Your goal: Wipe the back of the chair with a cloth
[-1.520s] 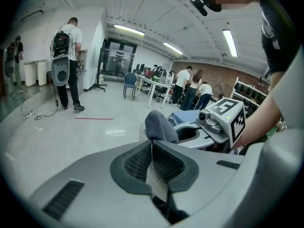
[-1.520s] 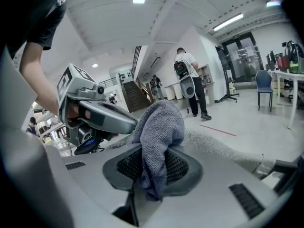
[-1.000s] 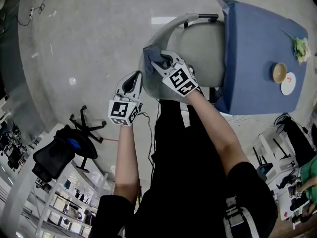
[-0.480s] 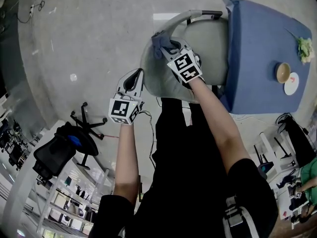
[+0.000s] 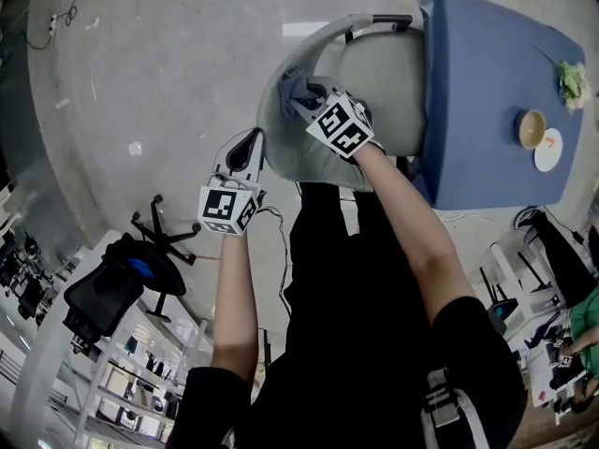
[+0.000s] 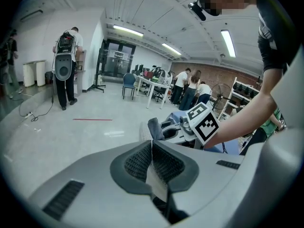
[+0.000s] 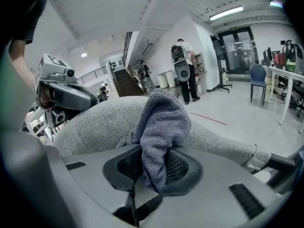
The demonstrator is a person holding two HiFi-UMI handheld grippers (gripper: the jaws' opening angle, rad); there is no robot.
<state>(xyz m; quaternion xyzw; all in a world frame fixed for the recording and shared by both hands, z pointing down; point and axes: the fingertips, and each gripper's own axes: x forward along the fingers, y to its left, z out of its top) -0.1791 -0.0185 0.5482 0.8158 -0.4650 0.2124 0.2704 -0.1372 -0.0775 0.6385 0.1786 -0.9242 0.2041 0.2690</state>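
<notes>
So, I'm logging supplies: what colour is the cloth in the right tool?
The cloth is grey-blue, clearest in the right gripper view.

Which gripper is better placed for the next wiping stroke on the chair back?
Right. The right gripper is shut on the cloth, pressed against the chair back. The left gripper is shut on nothing, apart from it.

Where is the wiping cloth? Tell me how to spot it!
Find the big blue table; the grey chair stands right beside it. At the chair's curved back, the right gripper pinches the cloth. It is the only crumpled, blue-grey bundle there, darker than the pale chair.
</notes>
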